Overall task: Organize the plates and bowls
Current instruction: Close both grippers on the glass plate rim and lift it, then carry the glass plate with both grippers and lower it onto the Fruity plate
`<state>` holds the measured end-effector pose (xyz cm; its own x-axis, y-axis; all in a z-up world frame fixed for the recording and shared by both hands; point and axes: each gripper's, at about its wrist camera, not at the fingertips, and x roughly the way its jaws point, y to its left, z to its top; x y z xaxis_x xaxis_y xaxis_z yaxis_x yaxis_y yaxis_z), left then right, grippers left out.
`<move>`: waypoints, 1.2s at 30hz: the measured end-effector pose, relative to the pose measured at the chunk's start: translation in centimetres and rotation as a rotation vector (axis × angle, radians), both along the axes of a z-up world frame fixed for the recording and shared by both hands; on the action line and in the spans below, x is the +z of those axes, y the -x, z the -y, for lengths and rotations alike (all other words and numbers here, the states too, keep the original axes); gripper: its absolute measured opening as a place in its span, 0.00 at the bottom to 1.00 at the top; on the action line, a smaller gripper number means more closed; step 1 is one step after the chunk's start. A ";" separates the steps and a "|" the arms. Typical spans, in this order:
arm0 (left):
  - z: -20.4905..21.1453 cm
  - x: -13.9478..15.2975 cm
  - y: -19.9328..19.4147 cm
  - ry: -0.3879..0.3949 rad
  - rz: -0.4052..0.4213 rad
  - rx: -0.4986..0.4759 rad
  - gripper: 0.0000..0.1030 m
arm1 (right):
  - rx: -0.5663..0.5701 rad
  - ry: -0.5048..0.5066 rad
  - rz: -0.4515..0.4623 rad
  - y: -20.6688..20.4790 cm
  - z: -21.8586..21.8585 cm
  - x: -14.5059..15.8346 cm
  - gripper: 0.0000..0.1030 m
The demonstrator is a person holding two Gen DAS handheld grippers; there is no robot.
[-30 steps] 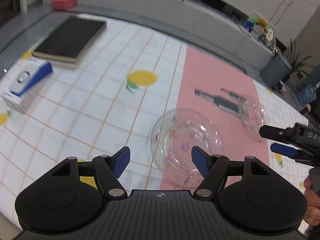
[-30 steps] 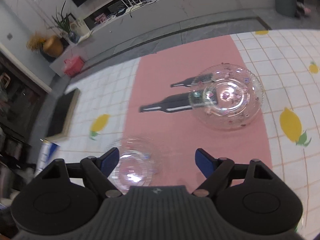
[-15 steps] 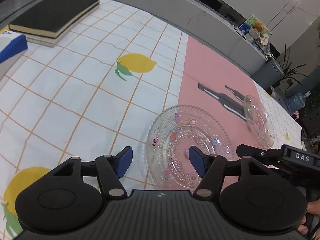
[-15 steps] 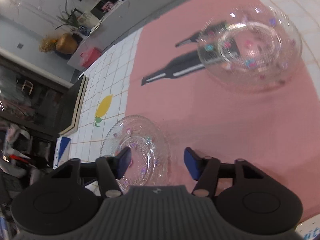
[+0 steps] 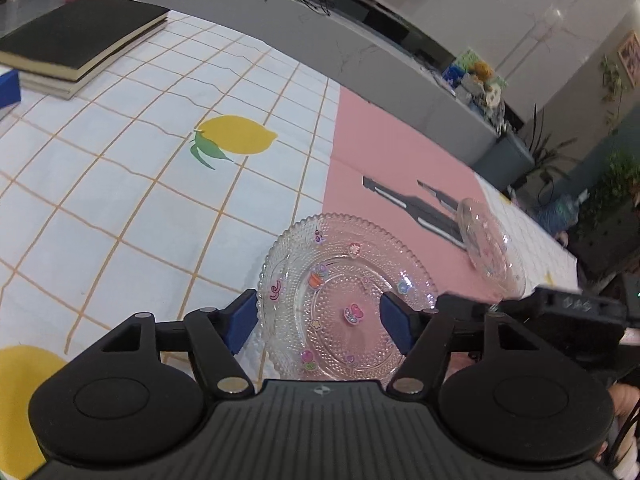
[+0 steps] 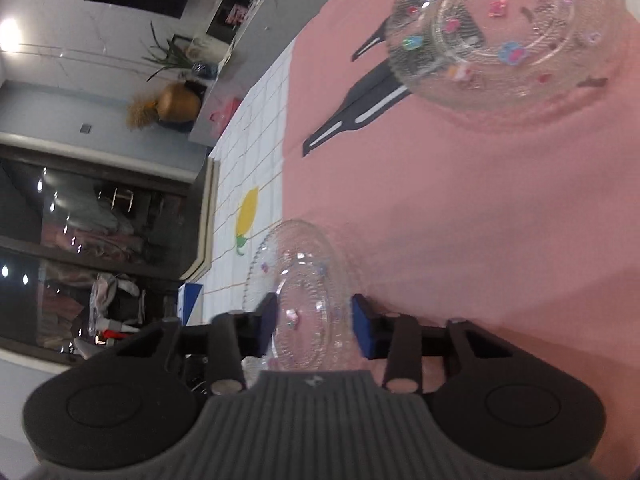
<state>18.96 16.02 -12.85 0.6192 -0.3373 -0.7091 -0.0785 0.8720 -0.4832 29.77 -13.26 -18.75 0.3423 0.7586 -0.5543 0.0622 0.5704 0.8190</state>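
Two grippers flank glass plate [image 5: 348, 300]; left gripper [image 5: 318, 326] gapes; right gripper [image 6: 314, 322] has been closing, grasp unclear; pinch the rim squarely.

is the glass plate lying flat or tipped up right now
Flat, as far as the left wrist view shows: the glass plate lies face up on the tablecloth, between the left hand-held gripper's open blue pads.

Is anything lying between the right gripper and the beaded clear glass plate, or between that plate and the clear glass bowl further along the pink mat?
Nothing visible. The right gripper has just been closing, with the beaded clear glass plate's edge between its pads. Only bare pink mat lies between plate and clear glass bowl.
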 end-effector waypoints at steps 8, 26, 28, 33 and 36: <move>-3.2 -1.4 0.5 0.279 -0.016 0.125 0.71 | -0.016 0.039 0.021 0.3 -0.1 -0.2 0.04; -4.3 -2.5 0.6 0.329 -0.086 0.239 0.16 | -0.063 -0.024 -0.013 0.5 0.9 -0.3 0.03; -4.2 -2.4 0.5 0.309 -0.091 0.234 0.13 | -0.064 -0.027 0.002 0.4 1.0 0.0 0.03; -3.9 -1.7 0.6 0.309 -0.069 0.218 0.13 | -0.054 -0.041 0.047 0.6 1.5 0.9 0.03; -3.7 -0.7 0.7 0.317 -0.049 0.201 0.13 | -0.075 -0.069 0.040 0.9 2.1 1.2 0.03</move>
